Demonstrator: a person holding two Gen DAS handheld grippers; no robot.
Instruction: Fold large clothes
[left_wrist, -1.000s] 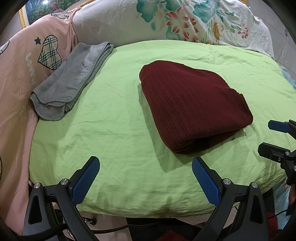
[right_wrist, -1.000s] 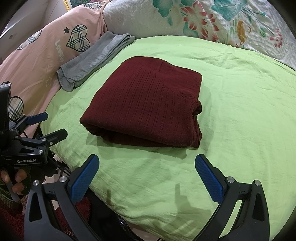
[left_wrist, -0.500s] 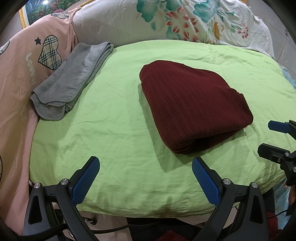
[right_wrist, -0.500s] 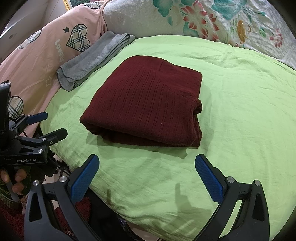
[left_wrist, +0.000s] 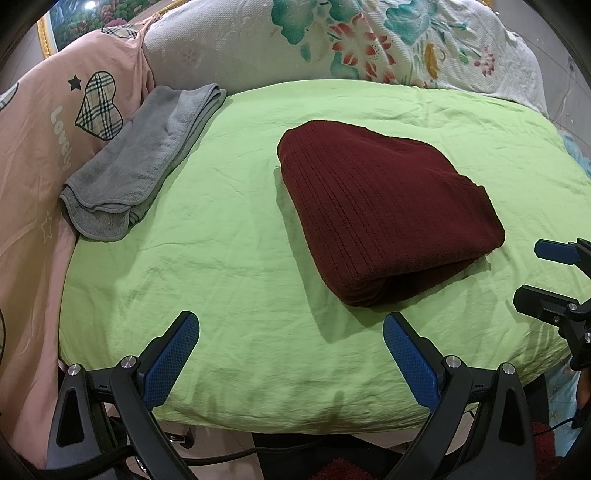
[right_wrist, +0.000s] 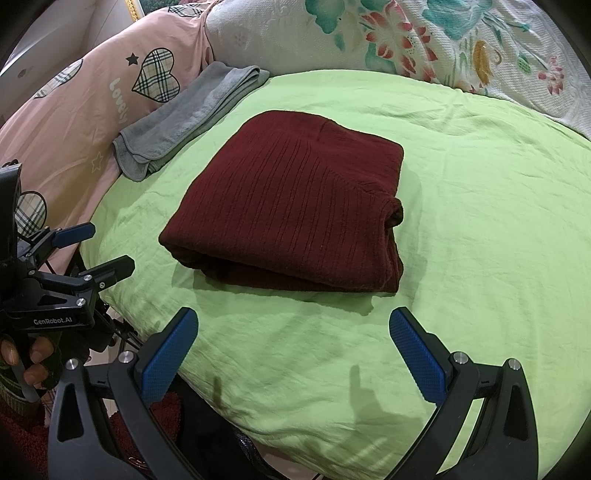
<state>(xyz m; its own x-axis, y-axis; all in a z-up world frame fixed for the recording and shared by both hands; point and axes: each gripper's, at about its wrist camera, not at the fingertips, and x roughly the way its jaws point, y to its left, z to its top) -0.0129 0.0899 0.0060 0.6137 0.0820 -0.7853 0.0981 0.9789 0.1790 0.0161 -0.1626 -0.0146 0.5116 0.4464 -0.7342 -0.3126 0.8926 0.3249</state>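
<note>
Grippers (right_wrist: 293, 345) apart; folded sweater's (right_wrist: 291, 206) crease nearest.

A folded grey towel (left_wrist: 144, 158) lies at the upper left on the green sheet (left_wrist: 229, 258), touching a pink heart-print cover (left_wrist: 40, 147); a floral quilt (left_wrist: 332, 40) spans the top

**No visible change across the last second**

Both views match the earlier frames: nothing has shifted. The left gripper (left_wrist: 291, 360) and right gripper (right_wrist: 293, 360) sit at the same spots with their jaws spread just as wide as before. The folded maroon sweater (left_wrist: 384, 206) shows the same outline and the same folds on the green sheet (left_wrist: 229, 236). No new contact, no new creases.
</note>
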